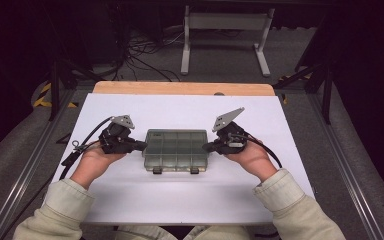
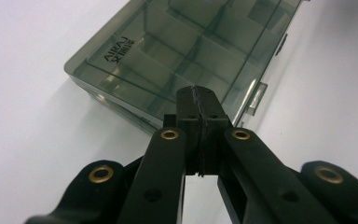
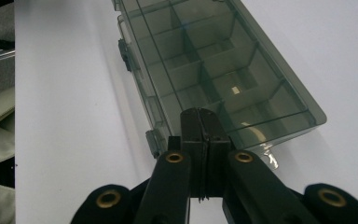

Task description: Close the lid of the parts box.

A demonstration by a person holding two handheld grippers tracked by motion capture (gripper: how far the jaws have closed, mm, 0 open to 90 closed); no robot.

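A smoky translucent compartment box (image 1: 176, 148) with its lid down lies in the middle of the white table top (image 1: 180, 200), two latches on its near side. My left gripper (image 1: 143, 145) is shut, its tip at the box's left end. My right gripper (image 1: 206, 147) is shut too, its tip at the box's right end. In the left gripper view the closed jaws (image 2: 197, 100) meet the box (image 2: 182, 51) at its short side. In the right gripper view the closed jaws (image 3: 200, 121) stand against the box (image 3: 214, 70) the same way. Nothing is between either pair of jaws.
A wooden strip (image 1: 182, 88) borders the table's far edge. Beyond it stand a white frame (image 1: 225, 30) and loose cables on grey floor. Metal rails run along both sides of the table. Cream sleeves (image 1: 65, 210) enter from the bottom.
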